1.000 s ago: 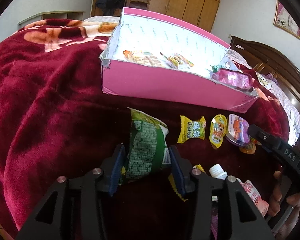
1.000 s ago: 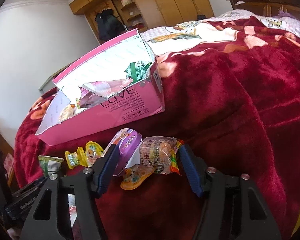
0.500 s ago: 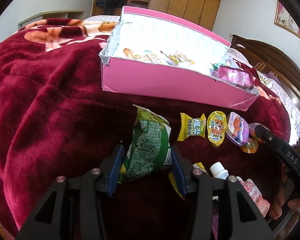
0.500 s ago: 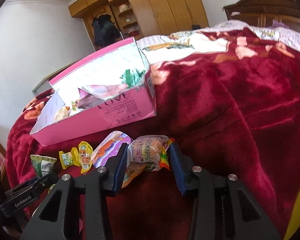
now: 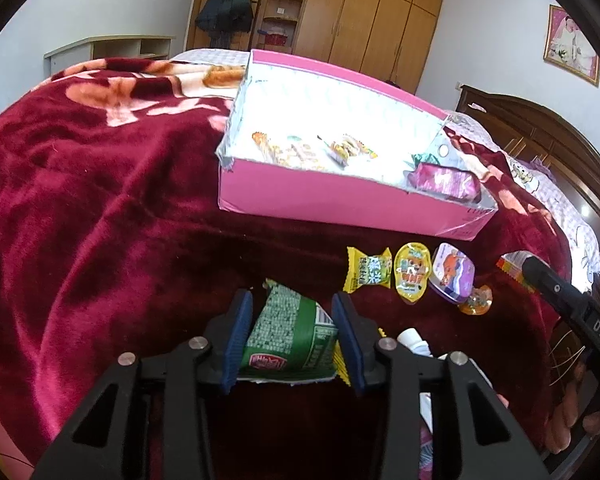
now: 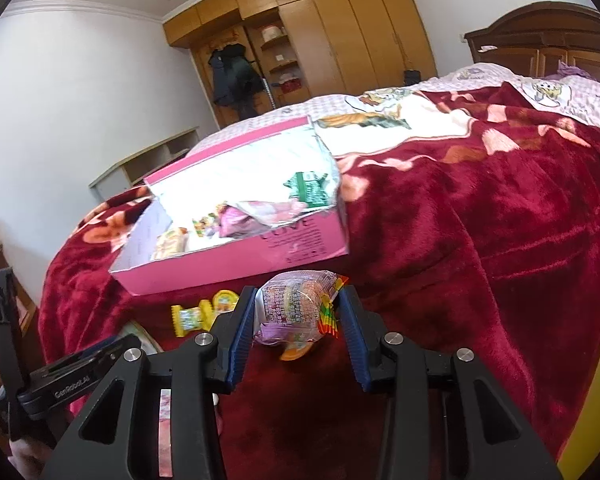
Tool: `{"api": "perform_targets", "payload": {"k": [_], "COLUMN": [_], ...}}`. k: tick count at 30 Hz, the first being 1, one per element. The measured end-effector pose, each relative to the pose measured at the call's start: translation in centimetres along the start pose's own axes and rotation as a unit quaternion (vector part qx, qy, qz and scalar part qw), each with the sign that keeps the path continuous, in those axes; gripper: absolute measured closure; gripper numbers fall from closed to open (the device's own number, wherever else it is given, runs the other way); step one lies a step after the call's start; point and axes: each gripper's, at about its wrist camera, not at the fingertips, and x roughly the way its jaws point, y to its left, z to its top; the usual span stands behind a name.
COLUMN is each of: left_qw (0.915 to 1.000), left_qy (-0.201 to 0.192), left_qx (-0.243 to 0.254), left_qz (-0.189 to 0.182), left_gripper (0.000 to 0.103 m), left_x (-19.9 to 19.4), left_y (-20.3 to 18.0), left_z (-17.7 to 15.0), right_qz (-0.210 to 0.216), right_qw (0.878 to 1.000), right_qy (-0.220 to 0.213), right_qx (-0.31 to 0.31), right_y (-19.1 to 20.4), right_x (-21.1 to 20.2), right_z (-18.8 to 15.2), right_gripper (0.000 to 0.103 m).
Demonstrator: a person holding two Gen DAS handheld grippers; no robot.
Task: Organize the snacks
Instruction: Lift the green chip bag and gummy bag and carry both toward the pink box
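My left gripper [image 5: 292,336] is shut on a green snack bag [image 5: 290,340] and holds it above the red blanket, short of the pink box [image 5: 340,196]. My right gripper [image 6: 296,320] is shut on a clear-wrapped snack pack [image 6: 296,304] with a striped edge, lifted in front of the pink box [image 6: 236,260]. The box holds several snacks. A yellow packet [image 5: 368,274], a yellow jelly cup [image 5: 412,276], a purple jelly cup [image 5: 452,278] and an orange jelly [image 5: 476,300] lie on the blanket in a row.
The red blanket [image 5: 100,200] covers the bed. A white-capped bottle [image 5: 412,340] and more packets lie under the left gripper's right side. The right gripper's body [image 5: 560,304] shows at the left view's right edge. Wardrobes and a headboard stand behind.
Both grippers closed on their snacks and lifted them off the blanket. The green bag rose with the left gripper; the clear pack rose with the right, leaving the jelly cups behind.
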Motion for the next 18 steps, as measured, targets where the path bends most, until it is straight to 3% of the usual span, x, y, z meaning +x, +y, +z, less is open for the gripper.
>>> {"api": "perform_targets", "payload": {"k": [15, 17, 18], "left_qw": [0.9995, 0.9992, 0.9991], "left_qy": [-0.019, -0.023, -0.023], "left_qx": [0.002, 0.001, 0.001], "left_qz": [-0.026, -0.032, -0.036], "left_gripper": [0.061, 0.084, 0.088], "left_x": [-2.7, -3.0, -3.2], "left_y": [-0.3, -0.3, -0.3], "left_z": [0.3, 0.5, 0.6], "right_qz": [0.03, 0.034, 0.036], "right_qw": [0.999, 0.999, 0.999], "right_qy": [-0.009, -0.008, -0.008], "right_qx": [-0.018, -0.019, -0.018], "right_y": [2.2, 2.4, 2.4], "right_x": [-2.0, -2.0, -2.0], "right_z": [-0.1, 0.0, -0.1], "right_gripper": [0.061, 0.061, 0.061]}}
